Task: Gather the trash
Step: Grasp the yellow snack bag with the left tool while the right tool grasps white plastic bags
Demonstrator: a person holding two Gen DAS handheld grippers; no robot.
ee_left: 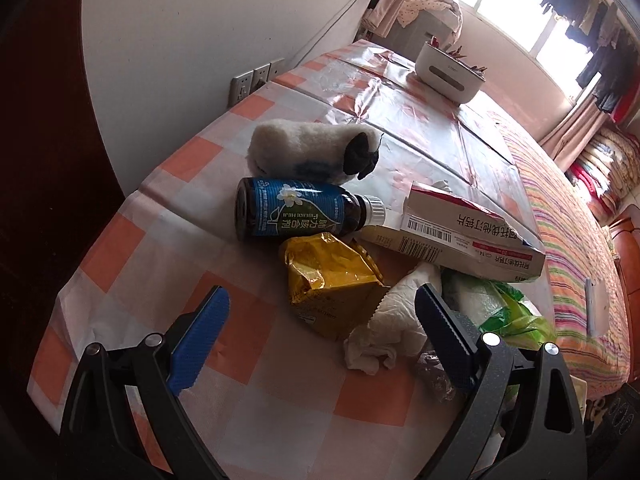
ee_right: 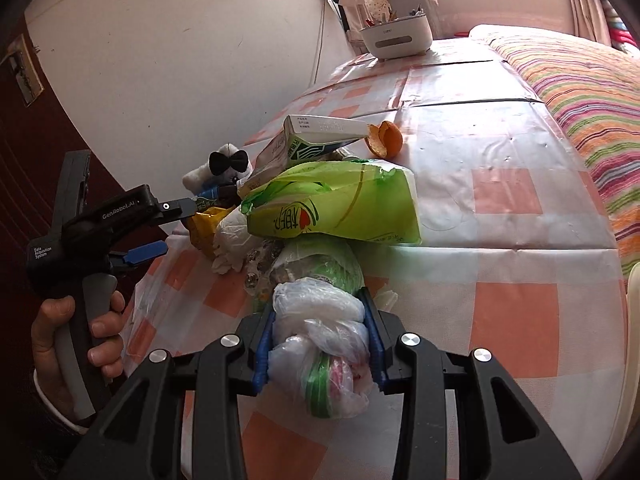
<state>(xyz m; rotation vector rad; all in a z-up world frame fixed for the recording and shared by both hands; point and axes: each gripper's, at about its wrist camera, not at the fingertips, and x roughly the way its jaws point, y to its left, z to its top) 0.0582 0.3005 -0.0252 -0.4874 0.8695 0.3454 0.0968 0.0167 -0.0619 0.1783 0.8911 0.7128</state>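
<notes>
Your right hand-held gripper (ee_right: 320, 344) is clenched on the knotted plastic bag (ee_right: 320, 332); your left hand-held gripper (ee_left: 320, 320) hangs released over the yellow packet (ee_left: 332, 280). The rest of the pile still lies on the table (ee_right: 512, 320) at twelve o'clock of the bag.

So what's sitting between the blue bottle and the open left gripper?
In the left wrist view, a crumpled yellow packet lies between the blue bottle and the left gripper, with a wadded white tissue beside it.
</notes>
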